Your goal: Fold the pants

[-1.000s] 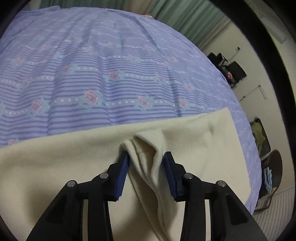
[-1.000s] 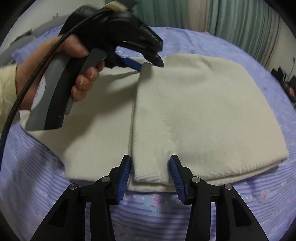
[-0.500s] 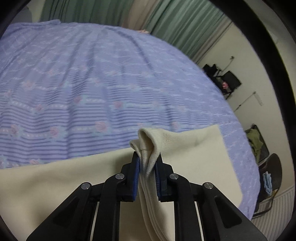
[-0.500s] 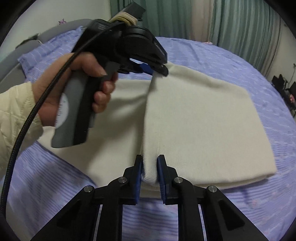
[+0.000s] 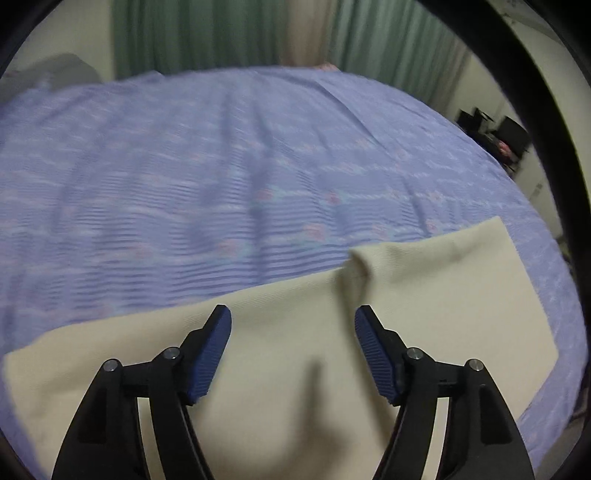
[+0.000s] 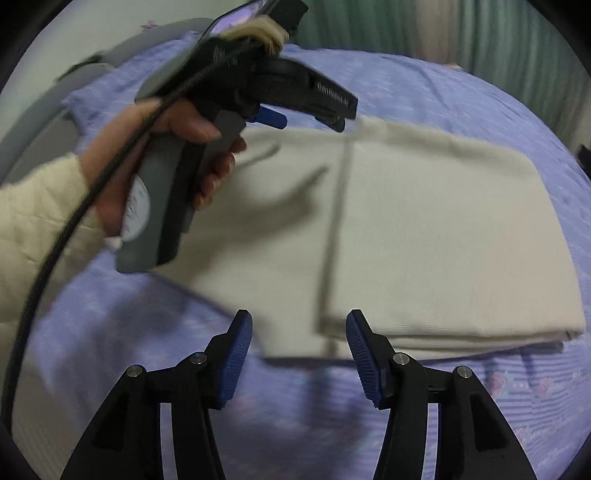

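The cream pants lie flat on the bed, with a folded layer on the right whose edge runs front to back down the middle. In the left wrist view the pants fill the lower part, with a small raised pucker at their far edge. My left gripper is open and empty, lifted above the pants; it also shows in the right wrist view, held in a hand above the far edge. My right gripper is open and empty, above the near edge of the pants.
A purple striped floral bedspread covers the bed. Green curtains hang behind it. Dark chairs stand by the wall at the right. A grey headboard lies at the left.
Both grippers were shut on pinched folds of the pants half a second ago. Both have since opened, let go and lifted back. The fabric has dropped flat.
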`<action>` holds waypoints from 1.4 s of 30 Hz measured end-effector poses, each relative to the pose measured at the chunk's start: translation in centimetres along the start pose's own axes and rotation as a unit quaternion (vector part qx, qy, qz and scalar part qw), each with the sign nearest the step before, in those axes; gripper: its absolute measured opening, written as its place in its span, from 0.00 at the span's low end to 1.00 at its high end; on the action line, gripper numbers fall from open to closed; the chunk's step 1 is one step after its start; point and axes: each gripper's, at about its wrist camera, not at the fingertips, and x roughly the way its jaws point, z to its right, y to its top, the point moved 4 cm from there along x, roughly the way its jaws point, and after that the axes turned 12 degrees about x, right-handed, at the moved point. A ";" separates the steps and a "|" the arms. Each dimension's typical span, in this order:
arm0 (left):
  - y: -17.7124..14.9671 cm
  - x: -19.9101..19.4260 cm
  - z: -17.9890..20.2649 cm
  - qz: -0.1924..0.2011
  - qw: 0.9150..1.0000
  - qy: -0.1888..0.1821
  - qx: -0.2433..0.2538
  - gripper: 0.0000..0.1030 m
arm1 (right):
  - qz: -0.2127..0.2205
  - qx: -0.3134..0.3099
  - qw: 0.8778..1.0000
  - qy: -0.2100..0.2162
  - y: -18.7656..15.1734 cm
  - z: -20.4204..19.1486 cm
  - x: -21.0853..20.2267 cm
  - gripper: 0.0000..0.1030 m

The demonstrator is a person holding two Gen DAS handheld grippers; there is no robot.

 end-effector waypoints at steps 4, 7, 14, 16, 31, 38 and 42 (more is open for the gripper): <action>-3.4 -6.5 -3.5 0.015 0.997 0.064 -0.028 0.78 | 0.040 -0.048 0.998 0.012 0.6 -1.9 -3.1 0.55; -7.2 -10.5 -6.5 0.015 0.992 0.097 -0.073 0.82 | 0.069 -0.068 0.995 0.001 1.8 -3.4 -3.7 0.66; -15.9 -14.6 -12.2 0.015 0.976 0.126 -0.176 0.85 | 0.078 -0.083 0.993 -0.001 5.4 -6.1 -1.5 0.70; -17.3 -14.1 -12.9 0.018 0.972 0.116 -0.203 0.85 | 0.076 -0.081 0.994 -0.004 5.1 -7.1 -0.9 0.70; -26.0 -7.4 -16.8 0.060 0.911 -0.024 -0.406 0.79 | 0.019 -0.038 0.999 -0.014 5.6 -9.0 6.4 0.70; -22.5 -10.3 -17.1 0.145 0.908 -0.061 -0.389 0.45 | 0.031 -0.065 0.997 -0.016 5.3 -10.2 5.5 0.70; -22.2 -9.0 -16.6 0.144 0.915 -0.072 -0.369 0.58 | 0.040 -0.063 0.997 -0.010 5.7 -10.5 5.1 0.70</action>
